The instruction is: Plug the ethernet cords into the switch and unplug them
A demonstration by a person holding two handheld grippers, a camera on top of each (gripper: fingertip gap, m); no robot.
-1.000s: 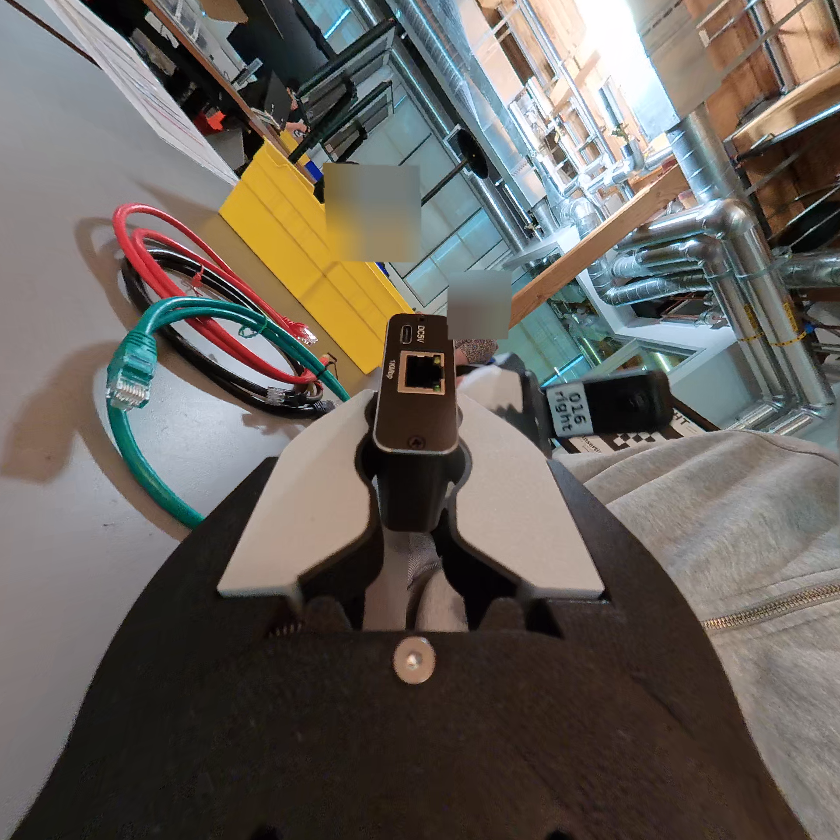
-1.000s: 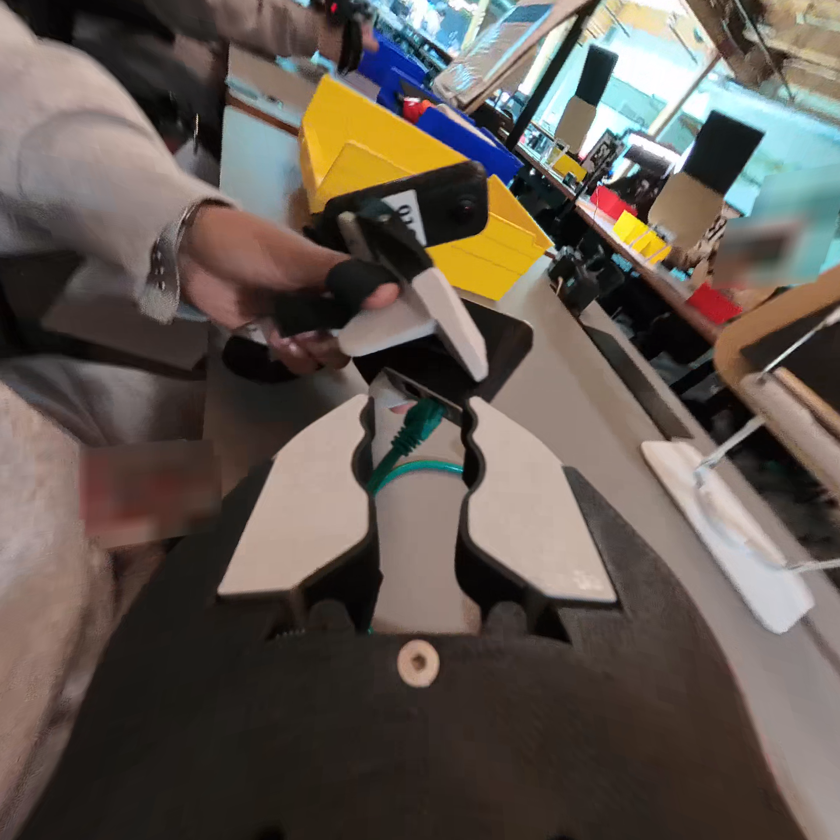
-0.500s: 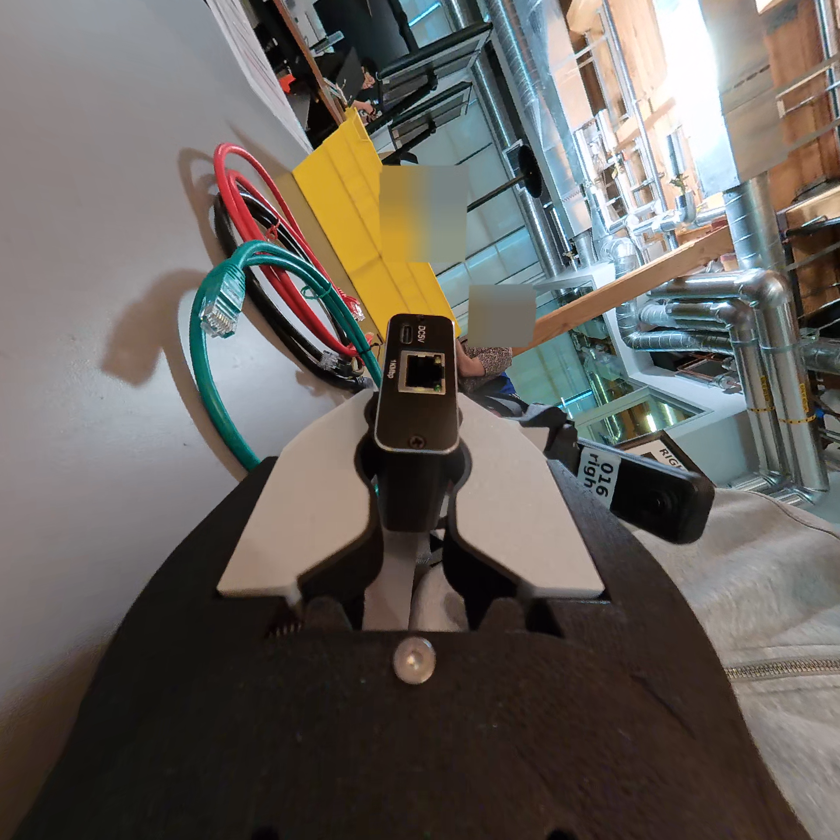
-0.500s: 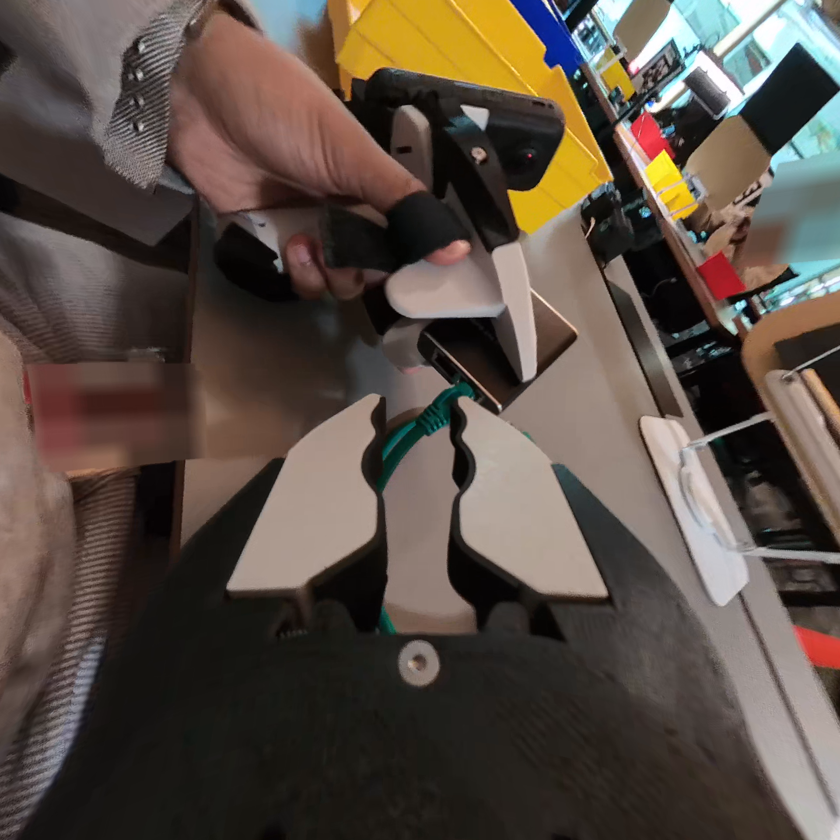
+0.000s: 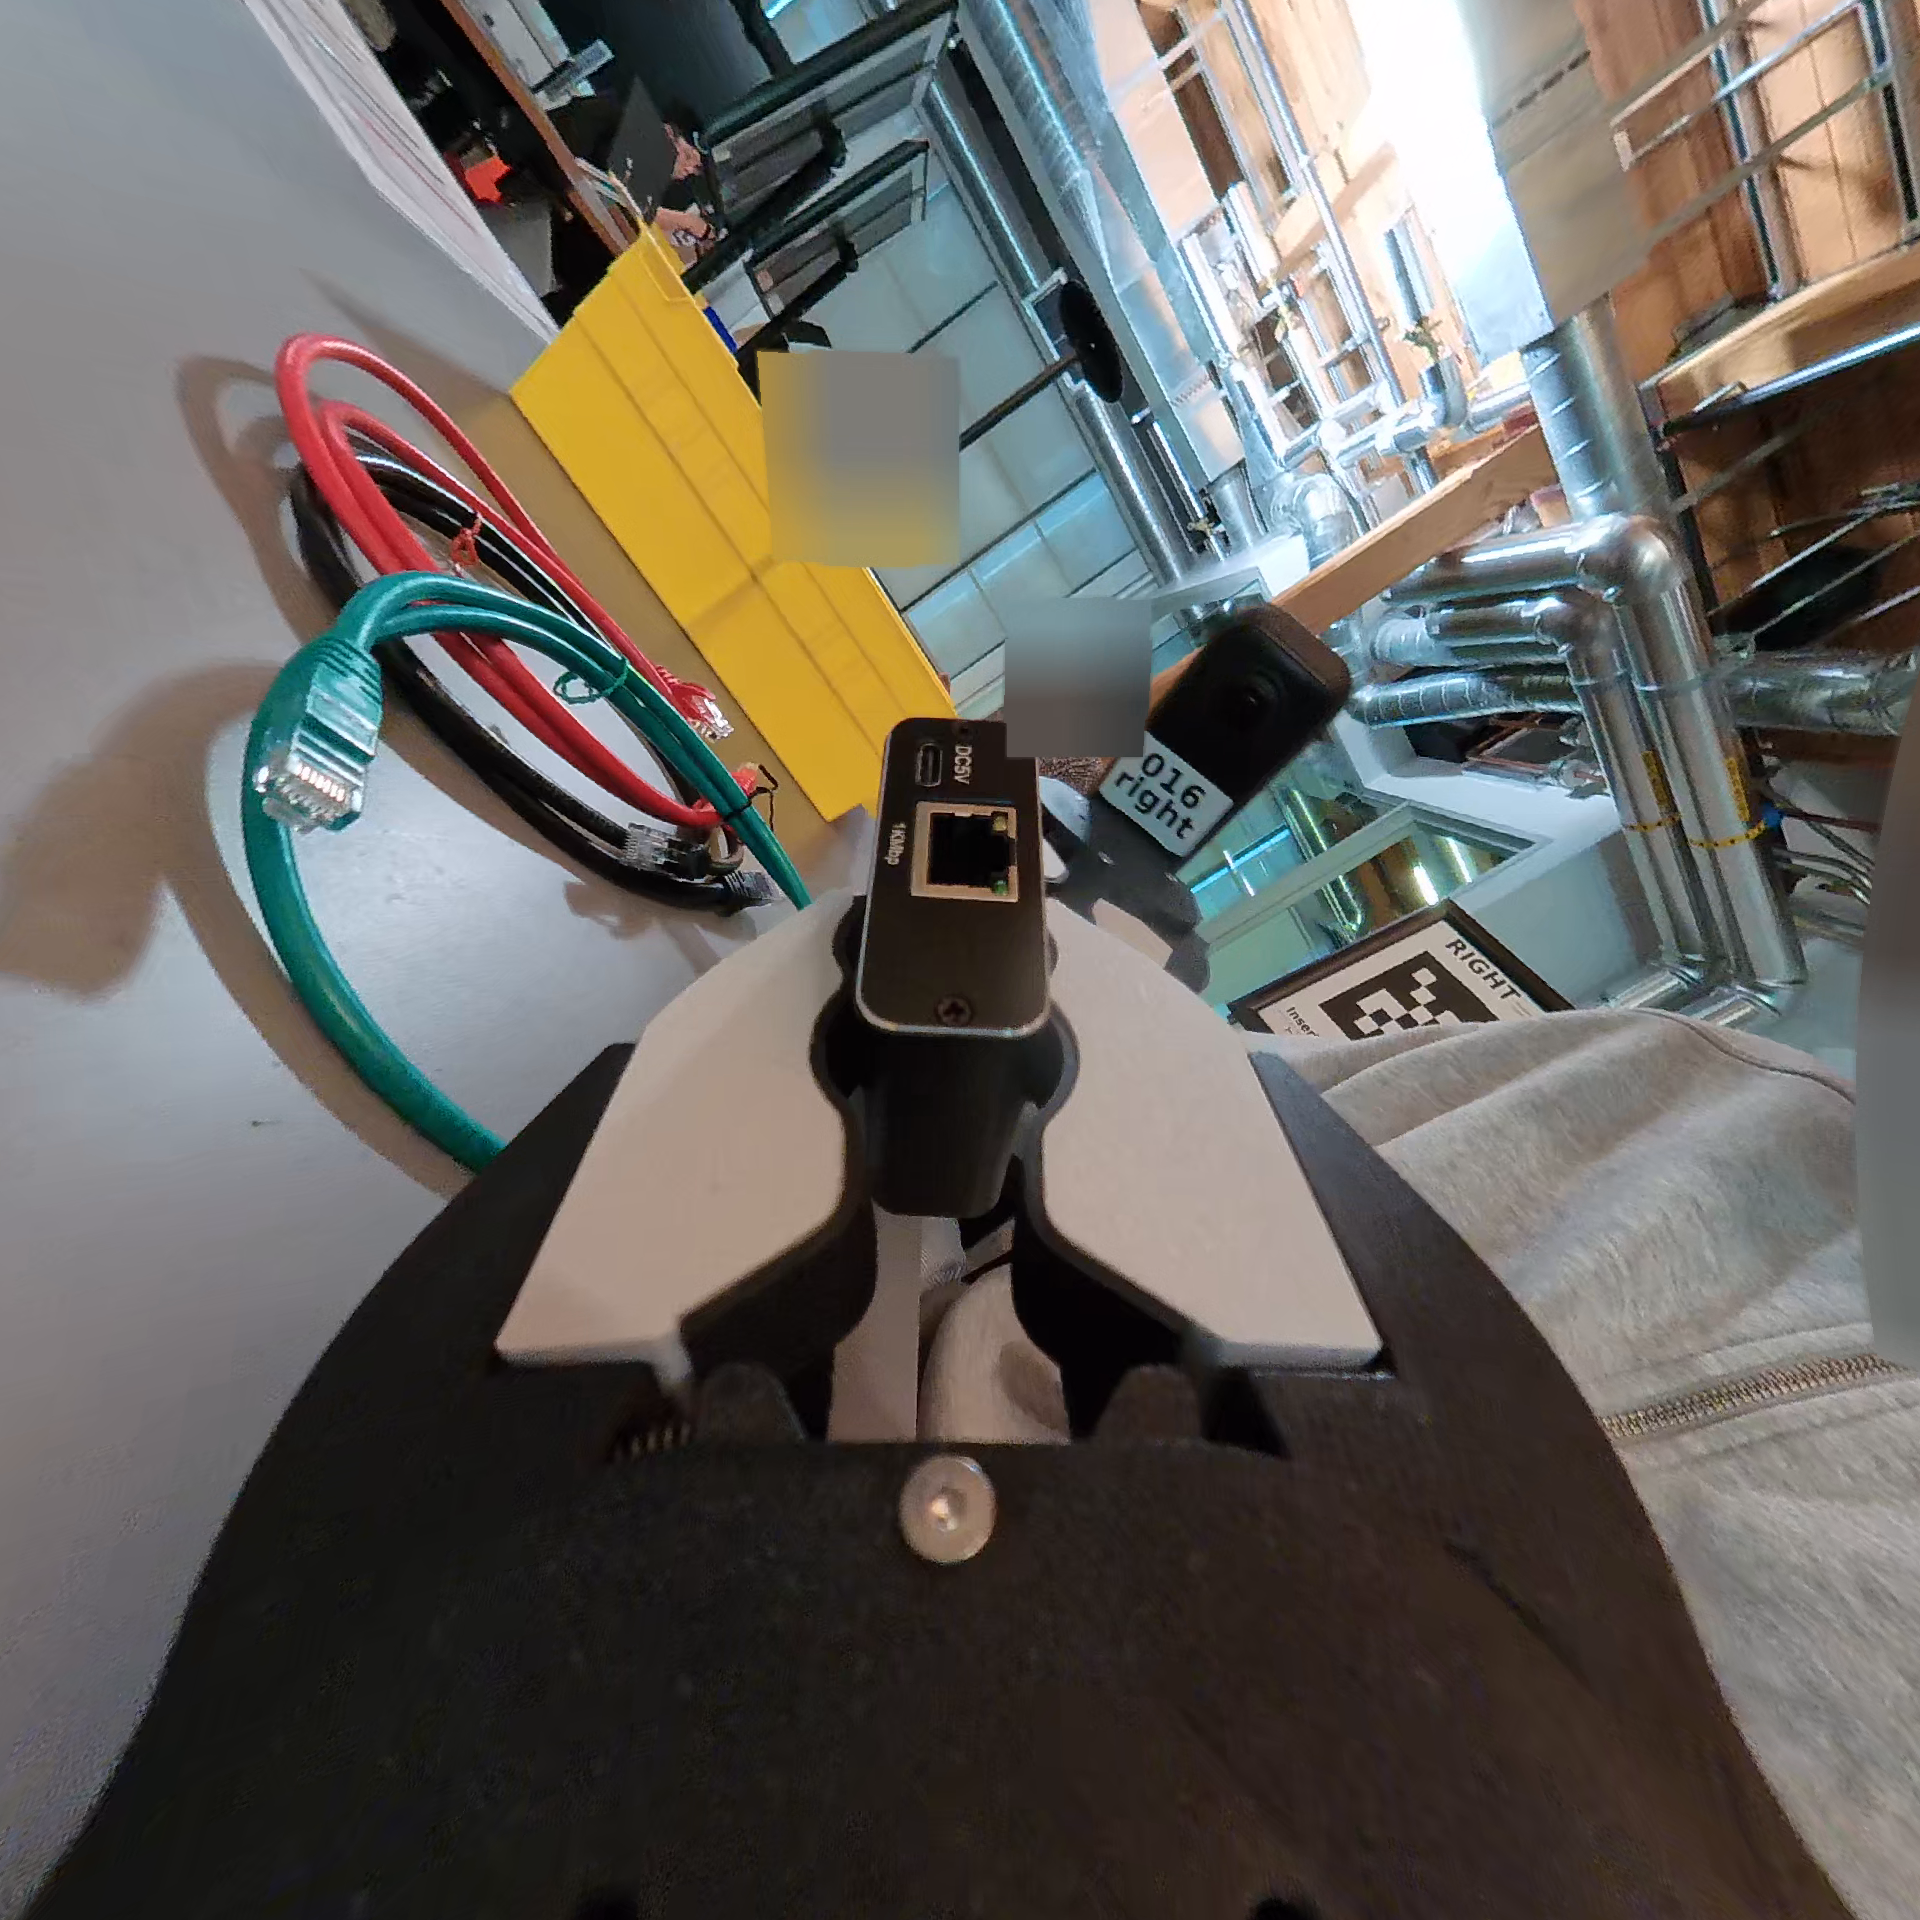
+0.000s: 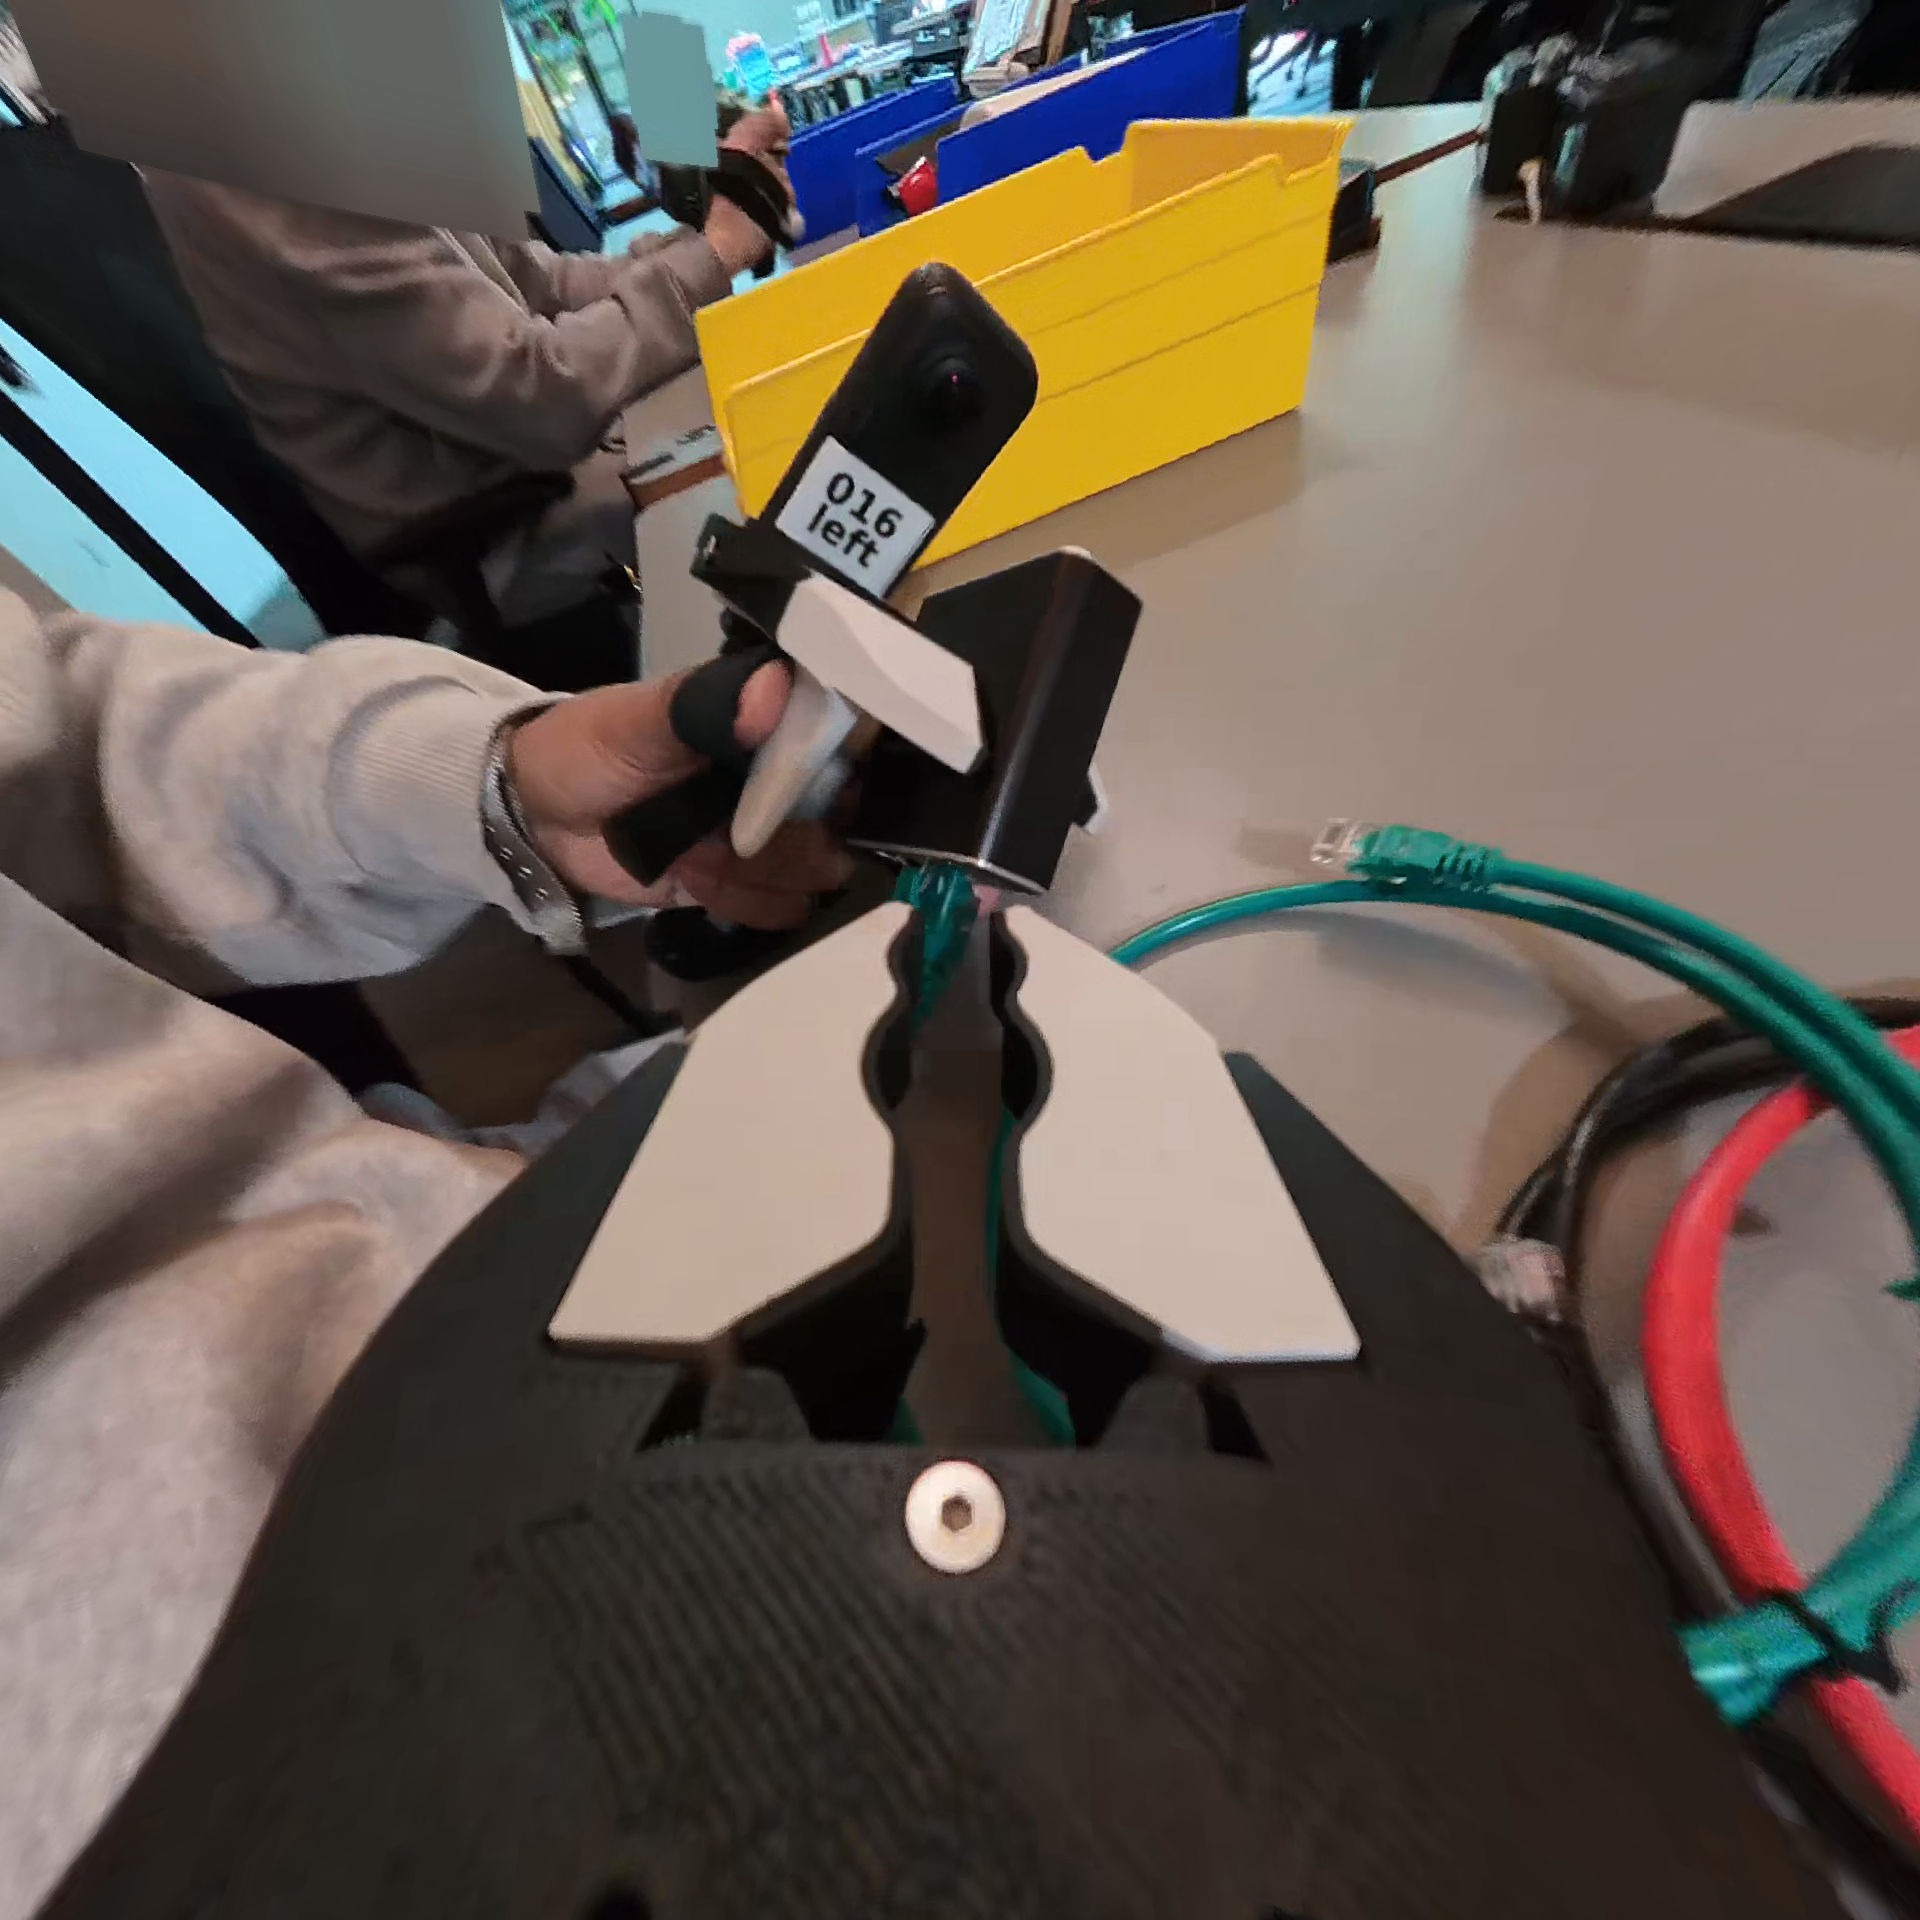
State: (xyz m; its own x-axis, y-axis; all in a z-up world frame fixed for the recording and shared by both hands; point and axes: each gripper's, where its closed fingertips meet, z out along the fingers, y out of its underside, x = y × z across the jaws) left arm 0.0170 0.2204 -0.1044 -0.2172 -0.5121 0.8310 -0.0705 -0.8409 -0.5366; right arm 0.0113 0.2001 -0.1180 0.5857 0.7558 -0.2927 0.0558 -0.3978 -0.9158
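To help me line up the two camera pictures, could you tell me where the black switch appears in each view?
Left wrist view: the switch stands at centre, clamped in the left gripper, port face toward the camera.
Right wrist view: the switch sits above centre, just beyond the right gripper.
Shared landmark: the yellow bin.

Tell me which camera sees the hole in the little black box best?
The left wrist view: the switch faces the camera, its port open and empty. The right wrist view shows only the switch's dark sides.
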